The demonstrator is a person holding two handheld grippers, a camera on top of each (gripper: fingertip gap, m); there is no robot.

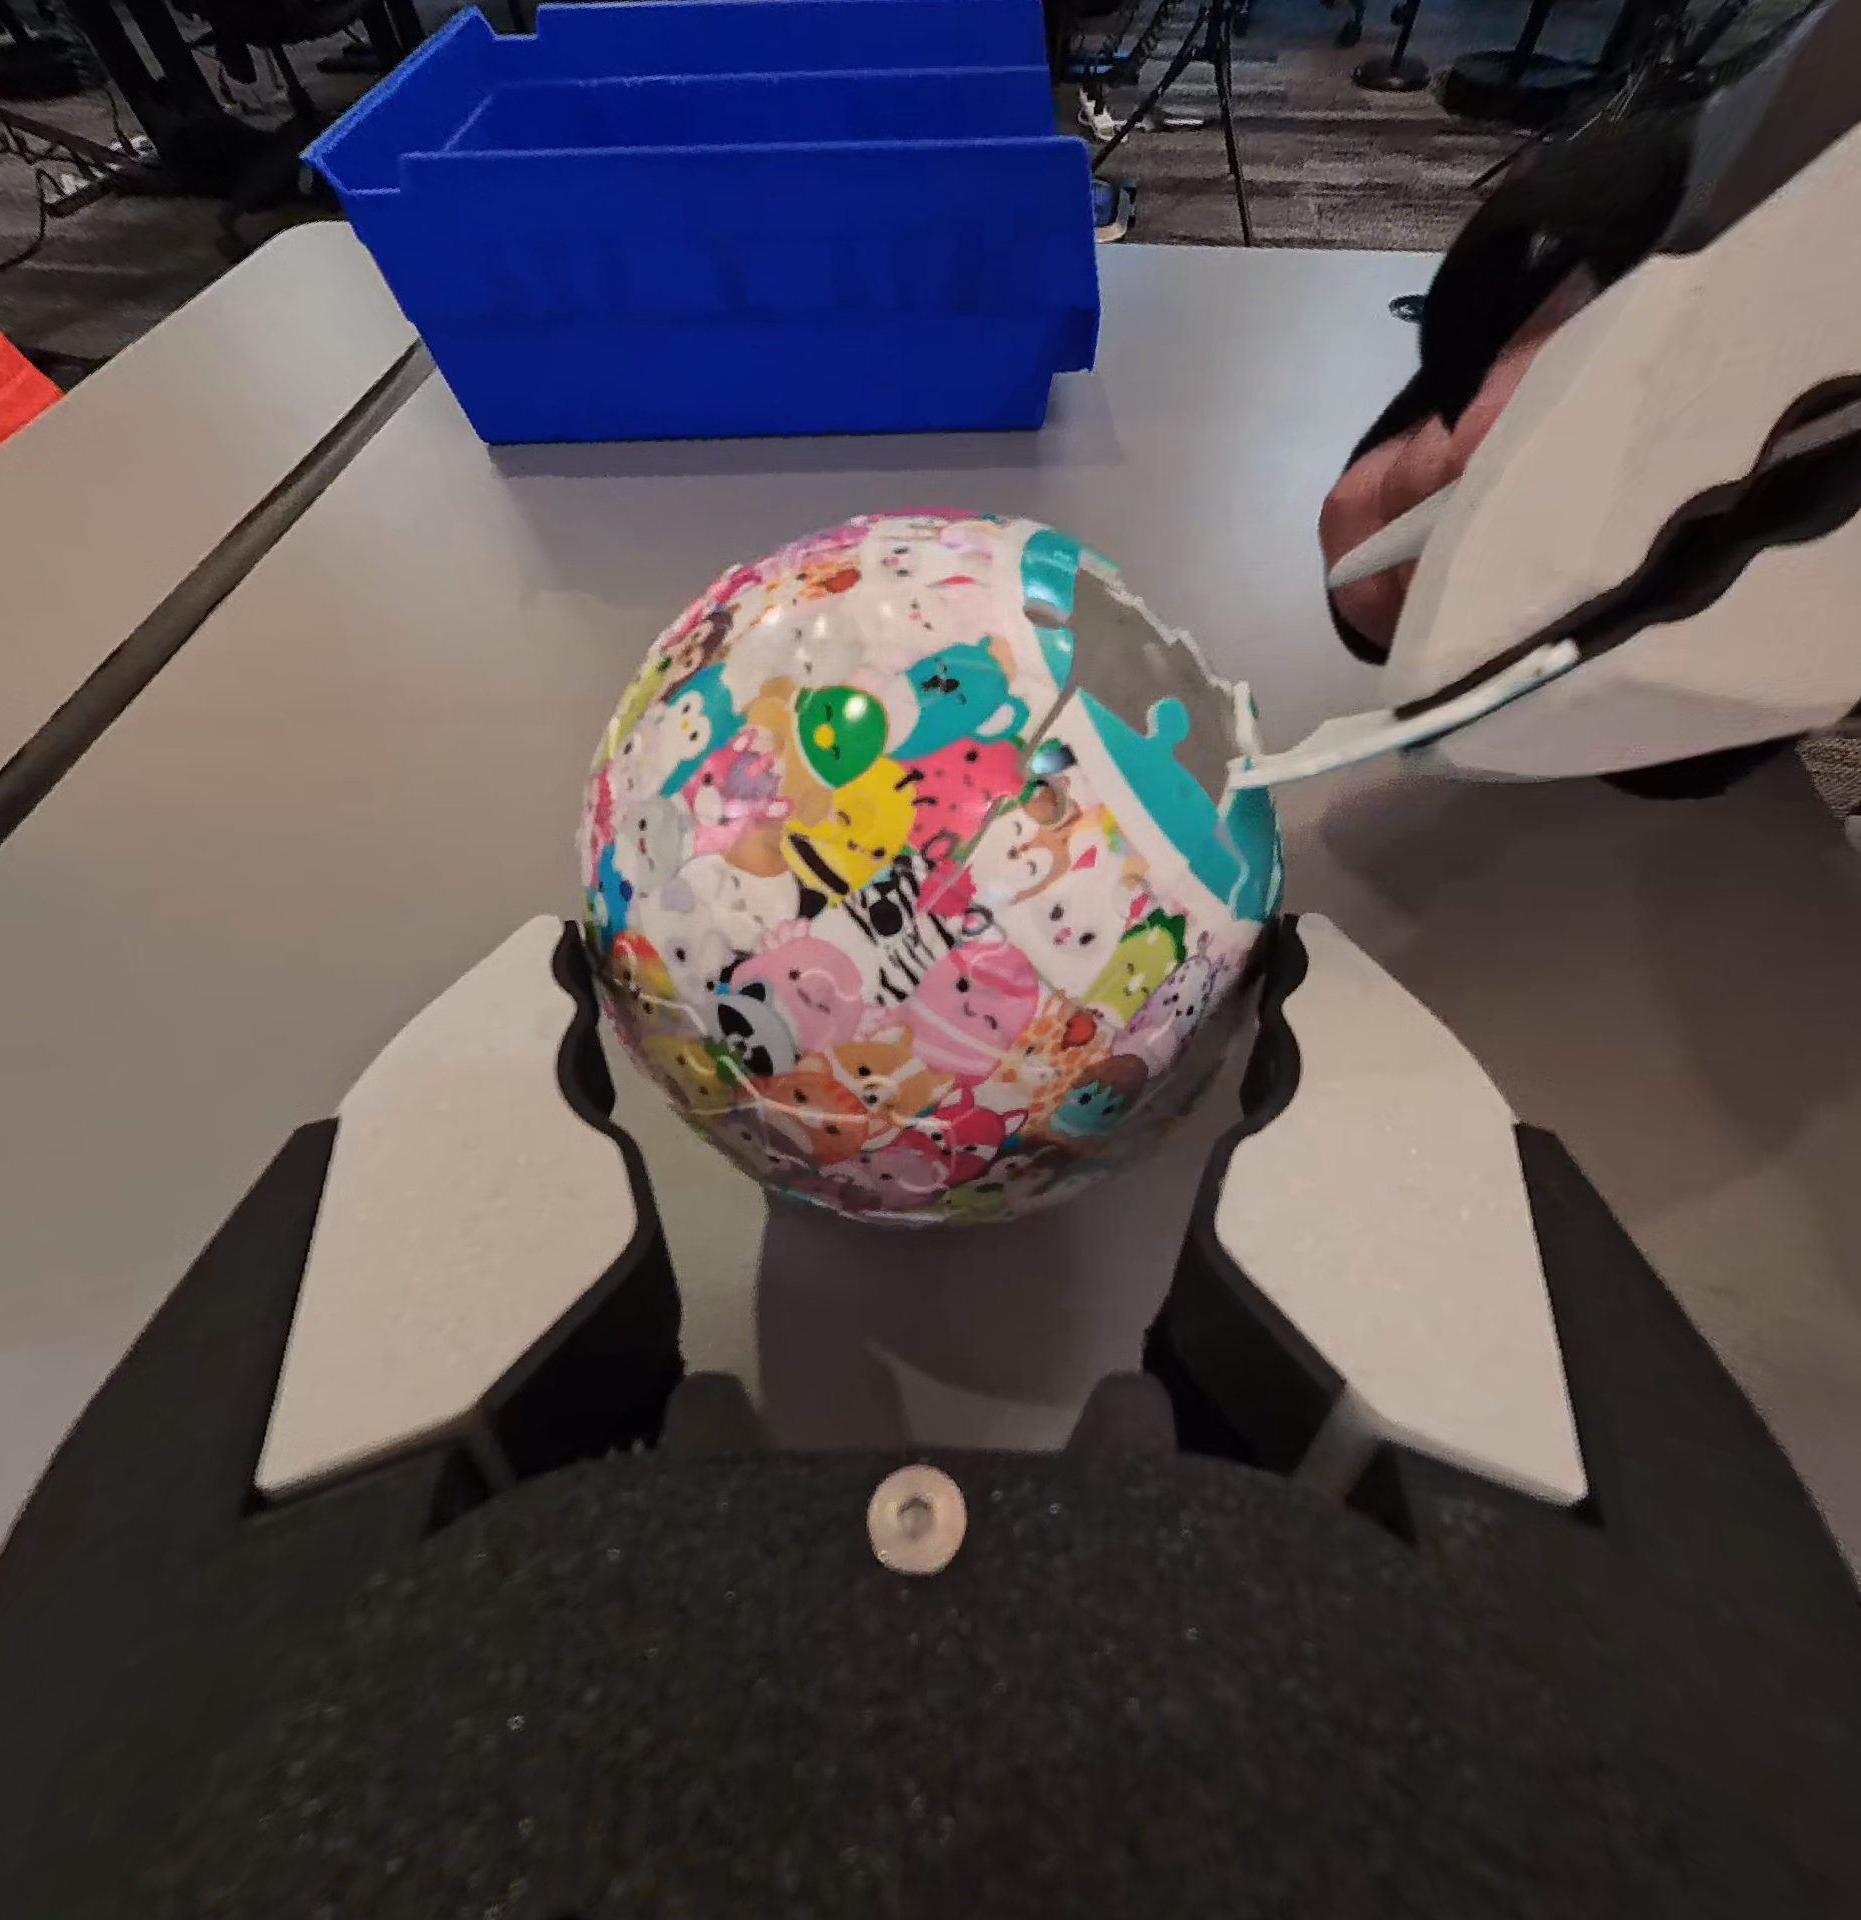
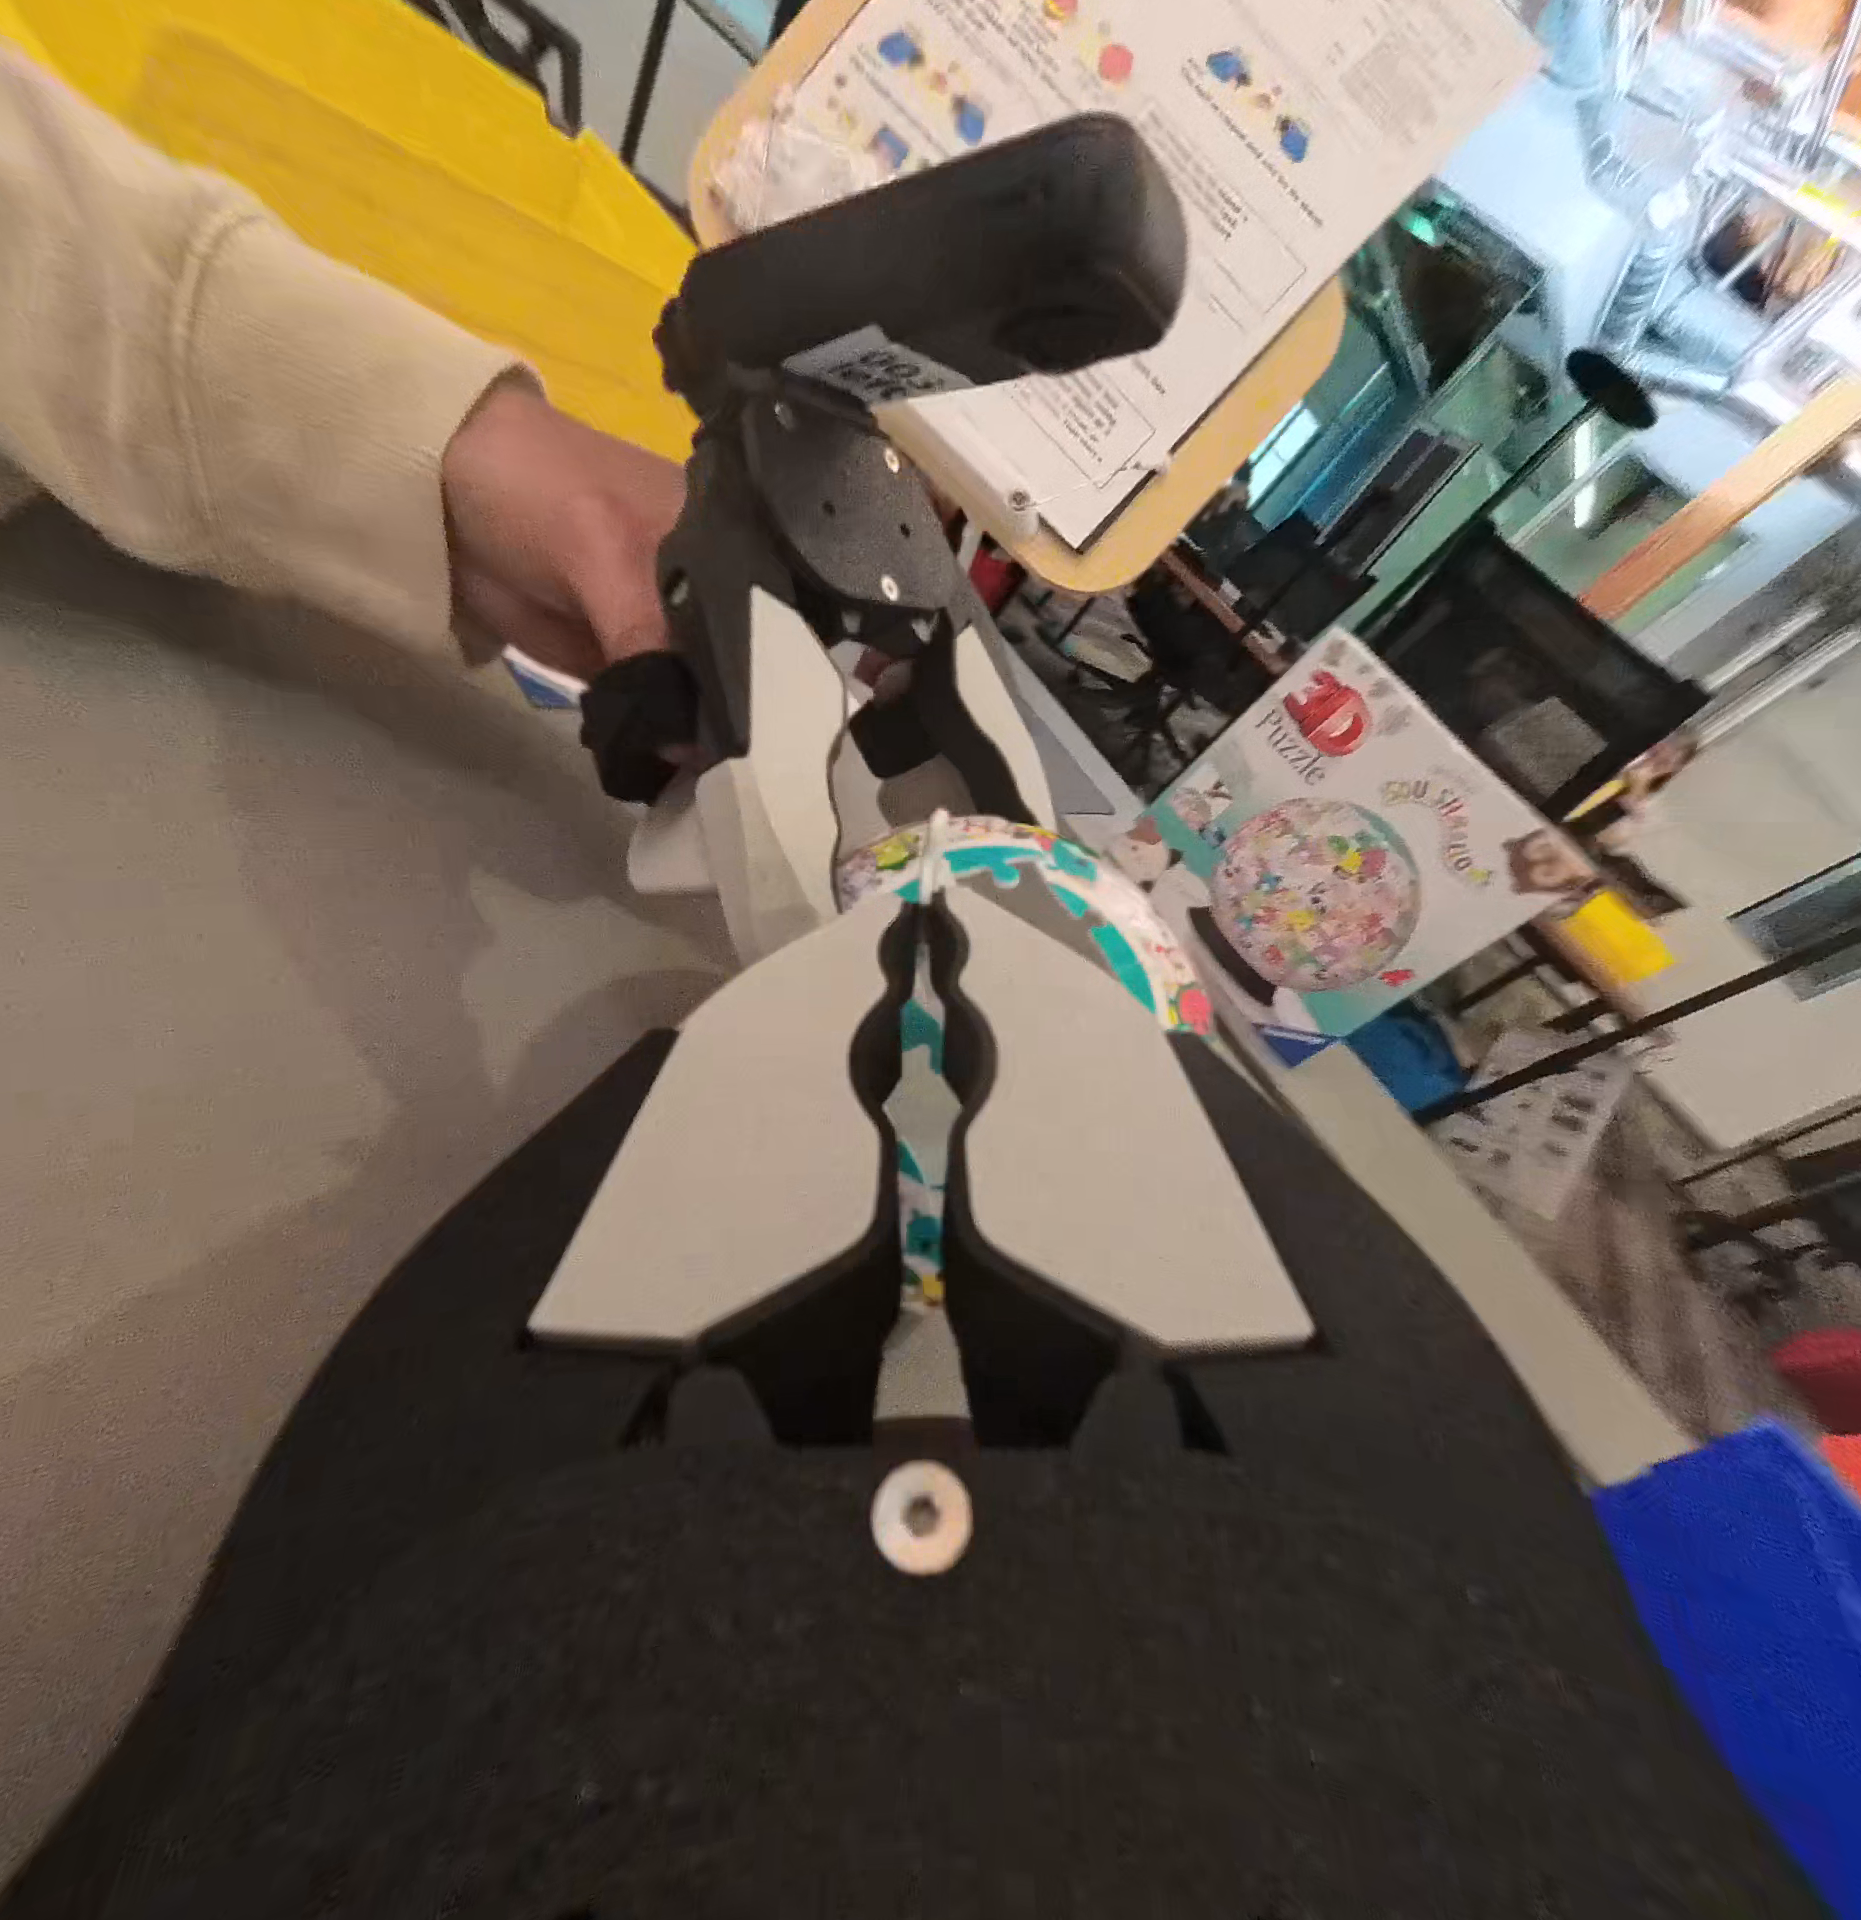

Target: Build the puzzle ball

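Observation:
The puzzle ball [image 1: 905, 883], covered in colourful cartoon animals, sits between my left gripper's [image 1: 926, 935] fingers, which press on both its sides. An open gap [image 1: 1144, 665] shows grey at the ball's upper right. My right gripper [image 1: 1508, 675] comes in from the right, shut on a curved teal-and-white puzzle piece [image 1: 1310, 748] whose tip touches the gap's edge. In the right wrist view the right gripper [image 2: 921, 920] pinches that piece [image 2: 921, 1091] edge-on, with the ball's rim [image 2: 1019, 857] just beyond the fingertips and the left gripper [image 2: 801, 582] behind it.
A blue bin [image 1: 718, 239] stands on the grey table [image 1: 282, 727] behind the ball; its corner shows in the right wrist view [image 2: 1757, 1621]. The puzzle box [image 2: 1352, 862] stands at the table's far side. A hand in a beige sleeve [image 2: 230, 364] holds the left gripper.

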